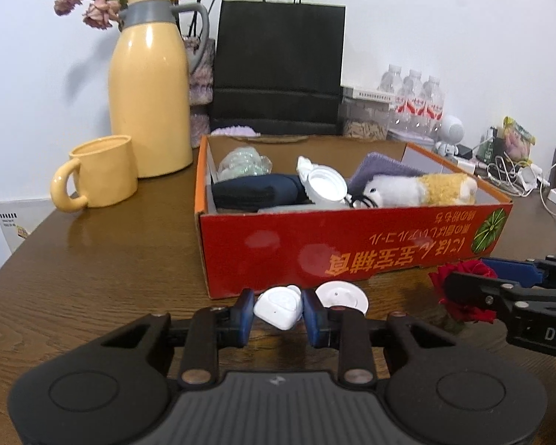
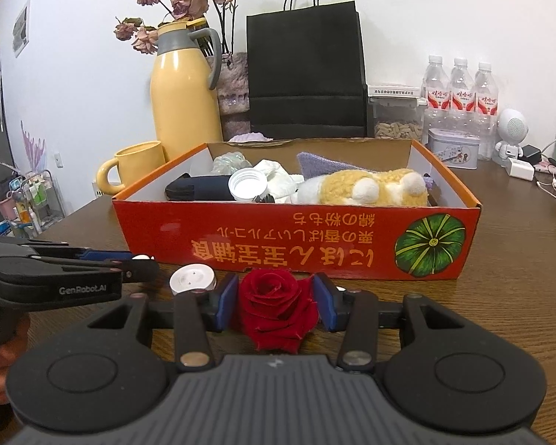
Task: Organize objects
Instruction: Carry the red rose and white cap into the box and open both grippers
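Observation:
My left gripper [image 1: 278, 309] is shut on a small white plastic case [image 1: 278, 307], just in front of the red cardboard box [image 1: 352, 248]. My right gripper [image 2: 276, 302] is shut on a red rose [image 2: 276, 306] in front of the same box [image 2: 296, 244]; it also shows at the right of the left wrist view [image 1: 459, 293]. A white round disc [image 1: 341, 296] lies on the table between the grippers, also seen in the right wrist view [image 2: 192, 280]. The box holds a plush toy [image 2: 367, 187], a white cap [image 2: 247, 184], a dark pouch [image 2: 200, 190] and a purple cloth [image 2: 326, 165].
A yellow mug [image 1: 98, 174] and yellow thermos jug [image 1: 150, 85] stand left of the box. A black paper bag [image 1: 278, 66], water bottles [image 2: 459, 96], a tin [image 2: 452, 146], a white figurine [image 2: 511, 133] and chargers with cables [image 1: 530, 181] stand behind and right.

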Available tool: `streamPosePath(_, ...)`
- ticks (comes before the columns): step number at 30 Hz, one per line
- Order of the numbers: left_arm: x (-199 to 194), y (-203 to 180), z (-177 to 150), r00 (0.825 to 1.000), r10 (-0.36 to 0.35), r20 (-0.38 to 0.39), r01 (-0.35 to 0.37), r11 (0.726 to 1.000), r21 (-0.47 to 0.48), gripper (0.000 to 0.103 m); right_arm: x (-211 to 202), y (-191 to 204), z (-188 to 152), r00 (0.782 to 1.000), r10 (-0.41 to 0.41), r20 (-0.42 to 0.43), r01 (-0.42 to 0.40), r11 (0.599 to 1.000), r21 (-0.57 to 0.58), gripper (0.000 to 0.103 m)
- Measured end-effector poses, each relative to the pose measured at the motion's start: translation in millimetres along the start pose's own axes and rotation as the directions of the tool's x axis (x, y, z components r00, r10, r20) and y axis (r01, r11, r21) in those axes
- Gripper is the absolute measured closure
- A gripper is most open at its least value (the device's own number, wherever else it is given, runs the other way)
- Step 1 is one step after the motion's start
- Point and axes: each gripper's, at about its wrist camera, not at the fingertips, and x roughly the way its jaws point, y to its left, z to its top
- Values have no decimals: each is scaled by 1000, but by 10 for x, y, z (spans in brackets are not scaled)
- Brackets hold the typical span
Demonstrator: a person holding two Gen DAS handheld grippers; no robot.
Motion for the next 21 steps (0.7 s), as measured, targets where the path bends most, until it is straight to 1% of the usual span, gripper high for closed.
streamPosePath(6,-170,-20,98,998,0,60,1,1000,-15,76,-79,0,68,999,17,50,-16,1000,-1,58)
streamPosePath(12,-289,-81,371,992,-17,123,19,1000,-10,76,-146,-14,273,993,21,119,-17,999,-36,58)
streamPosePath(21,-214,-180,791,984,-14,179,17,1000,-13,76,-39,-33,652,982,2,189,12,997,-76,58)
